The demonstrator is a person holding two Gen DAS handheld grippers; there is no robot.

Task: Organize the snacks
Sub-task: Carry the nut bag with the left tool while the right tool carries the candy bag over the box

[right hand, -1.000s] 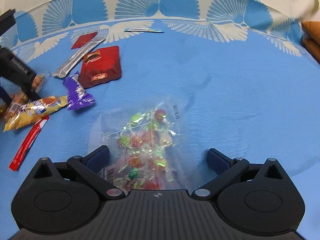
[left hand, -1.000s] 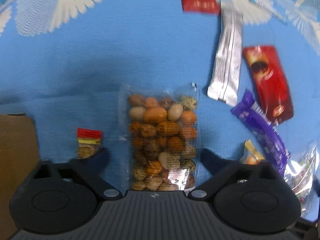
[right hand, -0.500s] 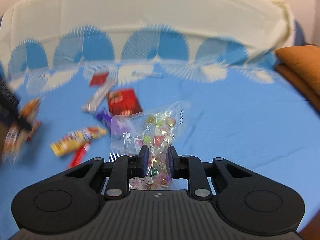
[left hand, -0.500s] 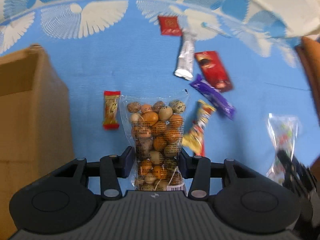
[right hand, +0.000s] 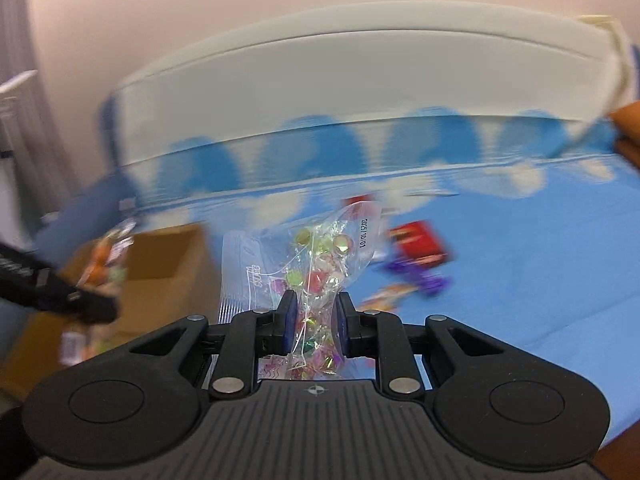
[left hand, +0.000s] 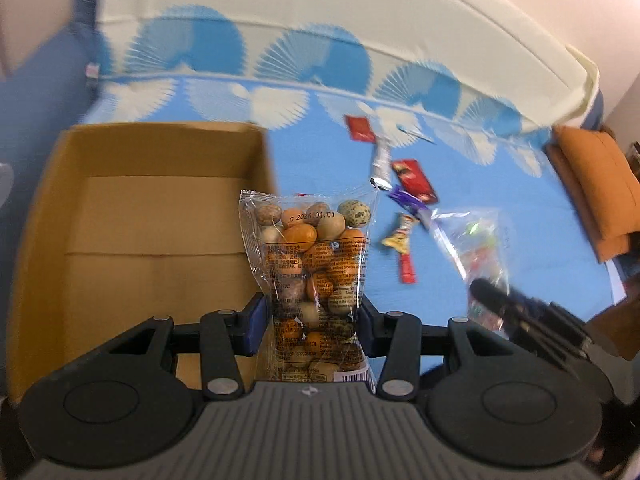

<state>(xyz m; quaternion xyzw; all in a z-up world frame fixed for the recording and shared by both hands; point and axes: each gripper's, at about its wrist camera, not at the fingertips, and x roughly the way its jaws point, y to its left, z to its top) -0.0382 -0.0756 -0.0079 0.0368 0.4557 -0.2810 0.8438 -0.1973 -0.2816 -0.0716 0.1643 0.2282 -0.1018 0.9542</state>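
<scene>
My left hand-held gripper (left hand: 310, 330) is clamped on the bag of coated peanuts (left hand: 314, 276), lower centre, beside the cardboard box (left hand: 156, 216) at left. My right hand-held gripper (right hand: 313, 326) pinches the candy bag (right hand: 316, 272), mid-frame. Both bags look light, floppy and slippery; I judge mid-body grips safest.

- Left gripper (left hand: 310, 322), open around the nut bag (left hand: 314, 276) a second ago, now clamps it, raised beside the cardboard box (left hand: 160, 216).
- Right gripper (right hand: 314, 324) has likewise closed on the candy bag (right hand: 316, 276) and lifted it off the blue cloth (right hand: 540, 264).
</scene>
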